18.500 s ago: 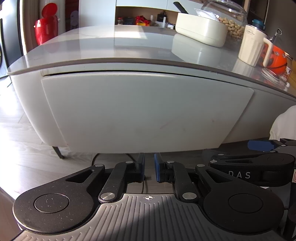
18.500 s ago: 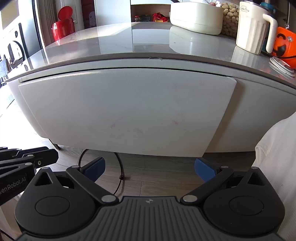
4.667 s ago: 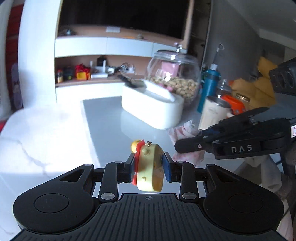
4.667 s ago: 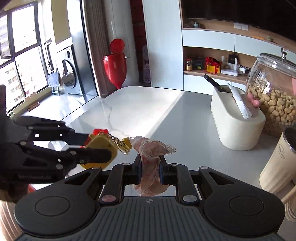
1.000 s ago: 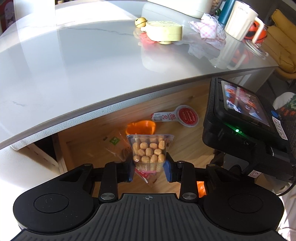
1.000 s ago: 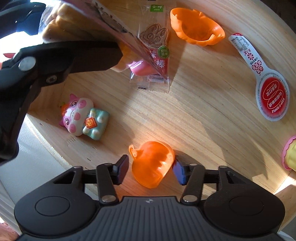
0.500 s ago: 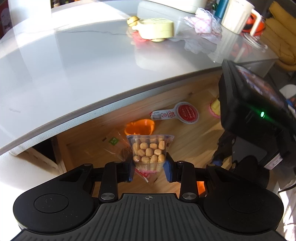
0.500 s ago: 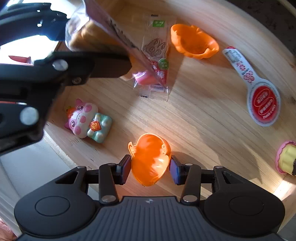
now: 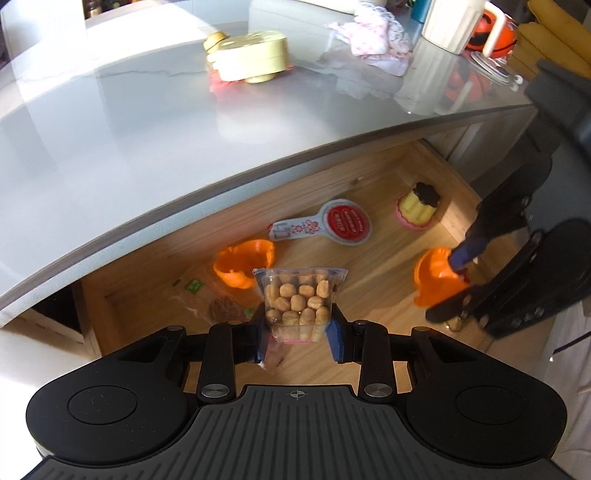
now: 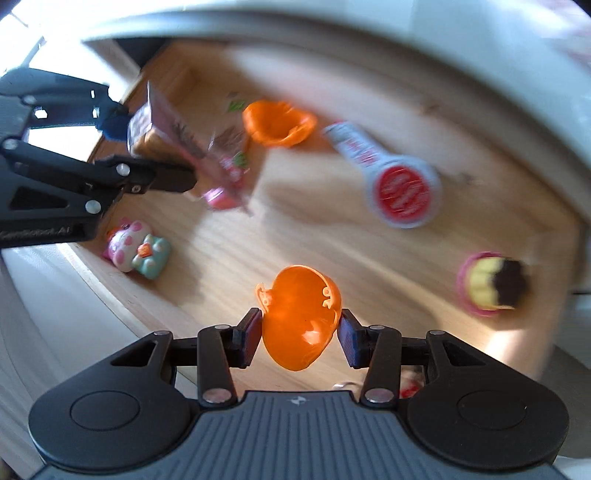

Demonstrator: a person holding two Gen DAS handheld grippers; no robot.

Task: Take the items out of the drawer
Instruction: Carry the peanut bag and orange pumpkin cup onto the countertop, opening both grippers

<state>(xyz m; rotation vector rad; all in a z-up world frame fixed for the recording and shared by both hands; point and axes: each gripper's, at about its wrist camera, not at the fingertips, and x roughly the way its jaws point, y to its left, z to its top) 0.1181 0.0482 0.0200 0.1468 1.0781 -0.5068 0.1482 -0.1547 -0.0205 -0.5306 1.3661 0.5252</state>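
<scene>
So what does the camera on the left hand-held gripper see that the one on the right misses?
Only the left view shows the grey tabletop with a yellow box, pink cloth and white mug.

Only the right view shows the pig toy in the drawer corner.

Both show the wooden drawer, the snack bag in the left hand-held gripper, the orange half-shell in the right hand-held gripper, a second orange shell, the red-and-white packet and the pudding toy.

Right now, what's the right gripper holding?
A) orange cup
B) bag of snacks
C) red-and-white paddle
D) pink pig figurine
A: the right gripper has its blue pads on both sides of the orange cup, lifted above the drawer floor.
</scene>
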